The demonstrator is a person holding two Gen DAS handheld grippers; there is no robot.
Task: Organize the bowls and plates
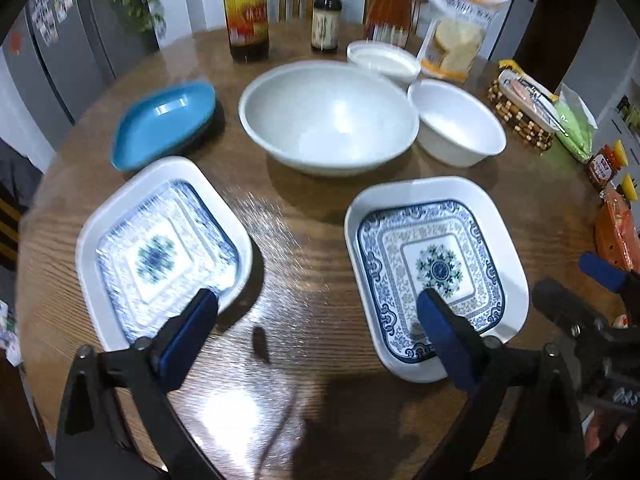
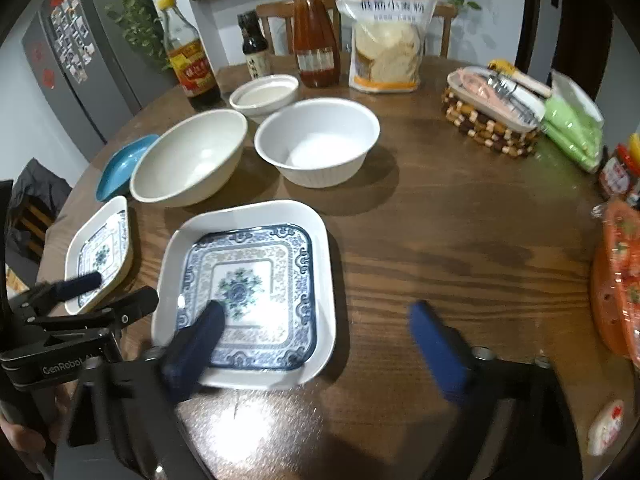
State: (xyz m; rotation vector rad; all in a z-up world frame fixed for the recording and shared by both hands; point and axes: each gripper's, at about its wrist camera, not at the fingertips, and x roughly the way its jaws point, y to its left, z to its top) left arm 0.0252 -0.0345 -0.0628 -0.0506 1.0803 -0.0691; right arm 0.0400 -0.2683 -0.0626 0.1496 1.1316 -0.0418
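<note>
Left tongs [image 1: 318,326]: spread wide and grasping nothing. One finger hangs over the near edge of the left plate [image 1: 160,248], the other over the right plate [image 1: 436,272].
Right tongs [image 2: 316,328]: also spread wide and empty. One finger hangs over the near-left part of the right plate [image 2: 248,292], the other over bare worktop [image 2: 460,248].
Where the plates are: both patterned square plates lie flat on the worktop, side by side, apart from each other.
Which way they point: each plate is a little longer than wide. The long side of each runs away from the person; the left plate is turned at a slant.
Bowls: the big white bowl [image 1: 328,116] and the smaller white bowl [image 1: 456,124] stand upright behind the plates, close together. A blue dish [image 1: 164,124] sits to their left.
Why like this: I think each tongs is lining up on a plate rim to lift one onto the other.
Not sure: the left plate is blurry, so I cannot tell if a finger touches it.
</note>
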